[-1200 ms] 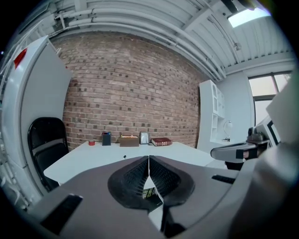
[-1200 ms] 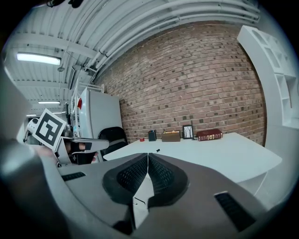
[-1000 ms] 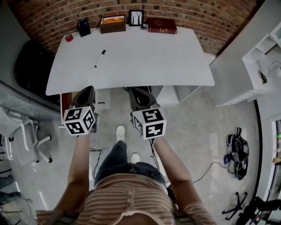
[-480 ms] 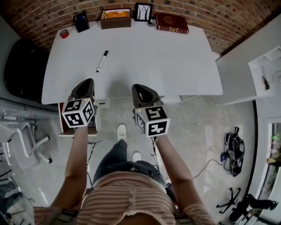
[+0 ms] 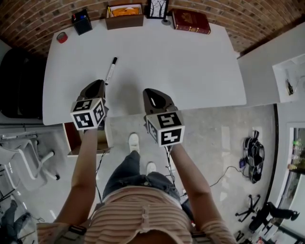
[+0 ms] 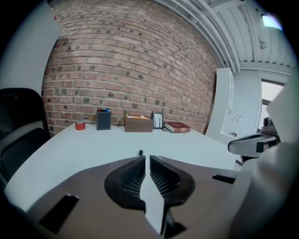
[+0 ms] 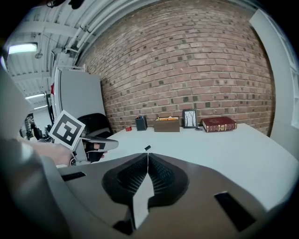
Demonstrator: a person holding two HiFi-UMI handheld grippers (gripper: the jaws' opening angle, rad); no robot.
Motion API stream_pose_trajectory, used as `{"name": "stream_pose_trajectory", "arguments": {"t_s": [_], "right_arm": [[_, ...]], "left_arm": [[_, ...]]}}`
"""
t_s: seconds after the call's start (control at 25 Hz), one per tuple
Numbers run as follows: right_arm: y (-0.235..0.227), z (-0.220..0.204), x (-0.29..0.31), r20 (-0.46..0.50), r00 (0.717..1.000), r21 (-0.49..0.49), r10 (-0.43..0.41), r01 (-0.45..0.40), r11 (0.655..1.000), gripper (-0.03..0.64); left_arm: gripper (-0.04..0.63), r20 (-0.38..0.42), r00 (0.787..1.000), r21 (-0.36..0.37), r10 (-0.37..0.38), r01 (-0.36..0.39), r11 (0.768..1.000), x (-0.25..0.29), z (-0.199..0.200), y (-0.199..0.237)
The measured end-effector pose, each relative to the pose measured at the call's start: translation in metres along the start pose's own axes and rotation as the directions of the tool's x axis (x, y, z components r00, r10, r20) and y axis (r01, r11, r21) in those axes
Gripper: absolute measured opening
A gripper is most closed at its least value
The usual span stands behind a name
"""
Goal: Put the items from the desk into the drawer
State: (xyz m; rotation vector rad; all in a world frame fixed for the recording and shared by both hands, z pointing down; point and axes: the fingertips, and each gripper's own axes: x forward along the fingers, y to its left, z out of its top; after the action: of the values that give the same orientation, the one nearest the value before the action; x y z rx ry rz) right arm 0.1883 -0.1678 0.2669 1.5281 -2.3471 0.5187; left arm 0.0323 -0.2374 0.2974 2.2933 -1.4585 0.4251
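Note:
A black marker (image 5: 110,70) lies alone on the white desk (image 5: 190,66), just beyond my left gripper (image 5: 94,89). In the left gripper view only the marker's tip (image 6: 140,152) pokes out above the jaws of that gripper (image 6: 145,157), which are shut with nothing between them. My right gripper (image 5: 153,97) hovers over the desk's front edge, also shut and empty (image 7: 147,154); the marker (image 7: 147,148) shows just past its tips. A reddish-brown drawer (image 5: 71,139) shows below the desk's front left corner.
Along the brick wall stand a red tape roll (image 5: 62,37), a dark pen holder (image 5: 82,22), a brown box (image 5: 125,16), a picture frame (image 5: 157,8) and a red book (image 5: 190,21). A black chair (image 5: 19,86) sits left; white shelving (image 5: 290,76) right.
The person has stepped closer to the desk. Both grippers have moved forward, from in front of the desk's edge to over its front part. Both jaws stay shut.

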Motion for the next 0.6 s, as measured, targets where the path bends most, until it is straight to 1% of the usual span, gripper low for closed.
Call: {"name": "stream_pose_trajectory", "arguments": {"t_s": [0.12, 0.36, 0.6], "right_arm": [[-0.002, -0.001, 0.013, -0.019, 1.000, 0.015, -0.007, 0.007, 1.000, 0.017], [-0.010, -0.004, 0.033, -0.049, 0.999, 0.037, -0.019, 0.021, 0.999, 0.018], [-0.020, -0.011, 0.047, -0.080, 0.996, 0.055, -0.044, 0.048, 0.997, 0.017]], "left_arm": [[0.019, -0.033, 0.999, 0.002, -0.008, 0.008, 1.000, 0.018, -0.004, 0.007], [0.075, -0.100, 0.995, 0.028, -0.011, 0.014, 1.000, 0.051, -0.012, 0.019], [0.109, -0.204, 0.979, 0.104, 0.025, -0.003, 0.995, 0.078, -0.028, 0.027]]}}
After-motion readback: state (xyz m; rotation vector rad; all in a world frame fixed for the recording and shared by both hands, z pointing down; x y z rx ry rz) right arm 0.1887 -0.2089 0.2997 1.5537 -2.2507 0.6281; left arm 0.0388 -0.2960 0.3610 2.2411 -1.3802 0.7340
